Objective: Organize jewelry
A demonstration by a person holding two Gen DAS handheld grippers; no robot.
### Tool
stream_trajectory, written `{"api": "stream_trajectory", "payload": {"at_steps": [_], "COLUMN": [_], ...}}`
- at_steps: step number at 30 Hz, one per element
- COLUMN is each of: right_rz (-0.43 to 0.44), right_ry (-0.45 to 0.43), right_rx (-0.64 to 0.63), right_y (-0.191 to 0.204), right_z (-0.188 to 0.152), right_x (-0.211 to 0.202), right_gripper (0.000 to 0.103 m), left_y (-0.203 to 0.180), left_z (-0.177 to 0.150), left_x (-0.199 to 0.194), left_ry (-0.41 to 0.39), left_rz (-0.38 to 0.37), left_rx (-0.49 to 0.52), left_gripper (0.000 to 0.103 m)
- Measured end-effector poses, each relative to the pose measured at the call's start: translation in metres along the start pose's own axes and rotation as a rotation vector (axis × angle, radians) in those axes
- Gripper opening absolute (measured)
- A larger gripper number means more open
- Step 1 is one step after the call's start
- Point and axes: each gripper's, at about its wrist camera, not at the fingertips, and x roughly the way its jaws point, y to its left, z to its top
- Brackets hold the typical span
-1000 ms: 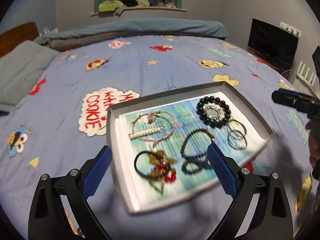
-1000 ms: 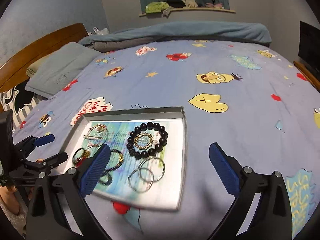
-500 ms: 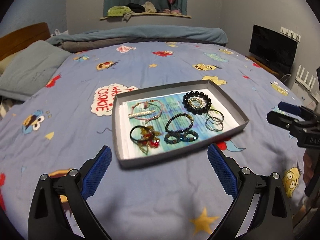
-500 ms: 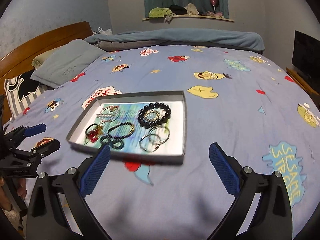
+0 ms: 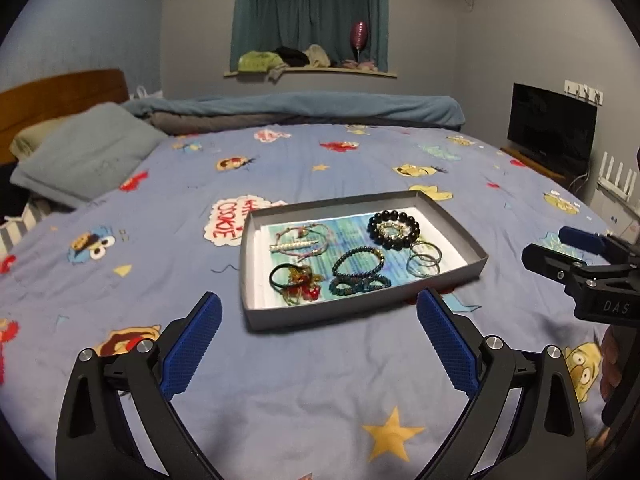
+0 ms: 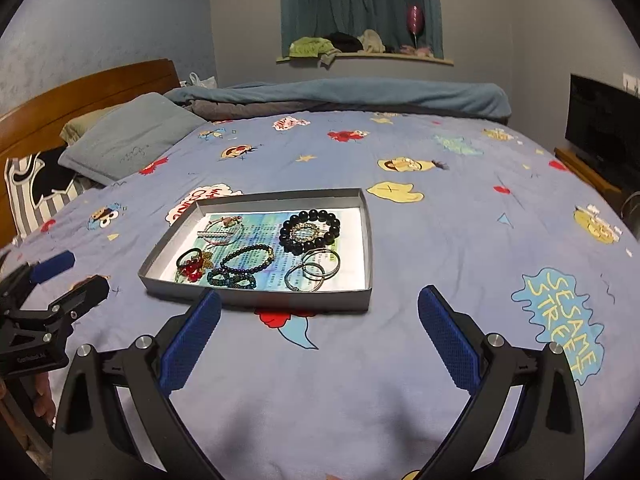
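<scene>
Grey tray (image 5: 256, 280) of jewelry is set flat on the bed (image 5: 320, 380). Left claw (image 5: 318, 336) is spread wide, empty, with the tray at 12 o'clock, just beyond the tips. Right claw (image 6: 320, 330) is likewise apart and empty, tray at 11 o'clock. Black bead bracelet (image 5: 394, 229) is seen at the tray's far right, metal rings (image 5: 423, 261) beside it.
</scene>
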Motion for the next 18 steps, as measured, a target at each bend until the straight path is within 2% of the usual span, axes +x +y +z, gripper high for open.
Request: {"api": "stream_trajectory", "payload": {"at_steps": [18], "right_rz": [0.008], "right_ry": [-0.01], "right_rx": [-0.004], "right_y": [0.005], "right_z": [-0.014], "right_x": [-0.001], "right_gripper": [0.097], "left_y": [-0.007], "left_z": [-0.017], "left_x": [0.002], "left_ry": [-0.021], "left_rz": [0.013], "left_rx": [0.014], "left_gripper": [0.097]}}
